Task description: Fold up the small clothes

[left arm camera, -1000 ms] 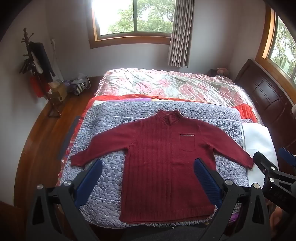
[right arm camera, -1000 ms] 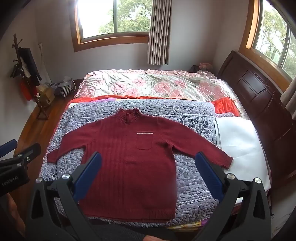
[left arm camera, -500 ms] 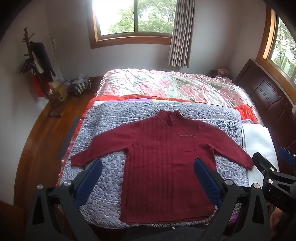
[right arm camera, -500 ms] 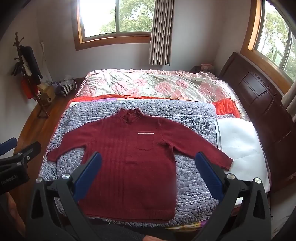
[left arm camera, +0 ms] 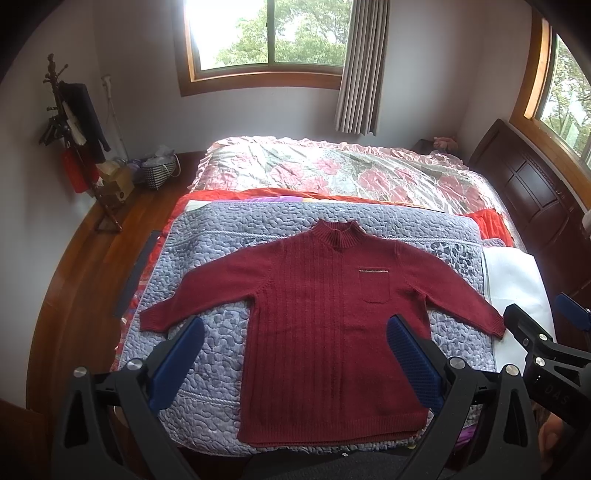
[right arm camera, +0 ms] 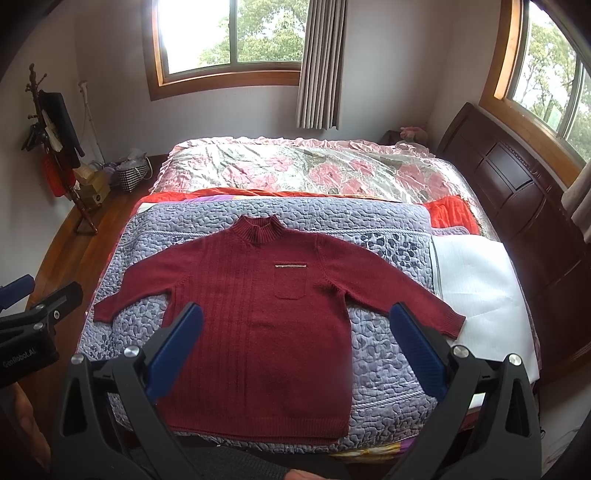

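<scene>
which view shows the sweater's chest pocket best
The right wrist view: the chest pocket on the red sweater sits near frame centre, clear of both fingers. In the left wrist view the pocket is also fully visible, but farther right, just above a blue pad.

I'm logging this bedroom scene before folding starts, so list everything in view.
sweater: one, dark red, spread flat on the quilt
quilt: one, lavender, pebble-stitched, on the bed's near half
floral bedspread: one, pink and grey, far half of bed
white sheet: one, right of quilt
headboard: one, dark wood, right
coat stand: one, with clothes, left corner
windows: two, wood-framed
curtain: one, grey
left tongs: open, above sweater's hem
right tongs: open, above sweater
</scene>
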`<action>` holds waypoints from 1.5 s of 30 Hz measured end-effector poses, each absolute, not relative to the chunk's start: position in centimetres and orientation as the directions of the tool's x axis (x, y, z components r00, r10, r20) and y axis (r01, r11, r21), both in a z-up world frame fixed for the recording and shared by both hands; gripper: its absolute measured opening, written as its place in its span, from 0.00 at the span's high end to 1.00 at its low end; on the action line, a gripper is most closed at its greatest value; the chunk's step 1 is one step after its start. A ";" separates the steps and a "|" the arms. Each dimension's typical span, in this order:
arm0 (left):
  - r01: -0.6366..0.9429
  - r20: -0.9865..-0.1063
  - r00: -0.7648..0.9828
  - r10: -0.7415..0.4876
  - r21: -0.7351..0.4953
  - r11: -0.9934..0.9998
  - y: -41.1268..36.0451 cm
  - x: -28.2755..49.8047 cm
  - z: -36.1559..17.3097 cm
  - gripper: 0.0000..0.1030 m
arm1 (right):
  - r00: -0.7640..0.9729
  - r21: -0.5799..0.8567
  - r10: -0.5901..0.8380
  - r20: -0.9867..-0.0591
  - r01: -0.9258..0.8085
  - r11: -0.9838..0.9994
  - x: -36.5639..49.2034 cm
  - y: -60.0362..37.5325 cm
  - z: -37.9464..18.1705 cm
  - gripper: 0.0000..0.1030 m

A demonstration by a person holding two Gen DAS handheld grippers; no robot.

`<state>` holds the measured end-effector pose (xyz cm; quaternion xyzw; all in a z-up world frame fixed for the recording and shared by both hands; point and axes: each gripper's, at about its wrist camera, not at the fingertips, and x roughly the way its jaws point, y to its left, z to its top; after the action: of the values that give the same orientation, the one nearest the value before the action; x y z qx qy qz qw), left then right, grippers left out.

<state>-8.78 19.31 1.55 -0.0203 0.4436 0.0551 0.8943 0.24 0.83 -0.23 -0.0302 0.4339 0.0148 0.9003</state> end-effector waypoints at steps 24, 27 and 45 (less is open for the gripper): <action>-0.120 -0.800 0.594 0.080 0.011 0.993 19.2 -8.4 1.4 0.04 | 0.616 -0.038 0.004 -0.787 -0.055 0.998 0.4 0.7 -0.5 0.03; -0.120 -0.800 0.594 0.080 0.010 0.993 19.3 -8.4 1.4 0.04 | 0.614 -0.038 0.004 -0.789 -0.056 0.998 0.5 0.7 -0.6 0.03; -0.120 -0.800 0.594 0.080 0.010 0.993 19.3 -8.4 1.4 0.04 | 0.612 -0.039 0.003 -0.791 -0.055 0.998 0.6 0.9 -0.6 0.03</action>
<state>-8.36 19.28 1.45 -0.0225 0.4469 0.0560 0.8925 0.60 0.87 -0.56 -0.0296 0.4400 0.0161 0.8974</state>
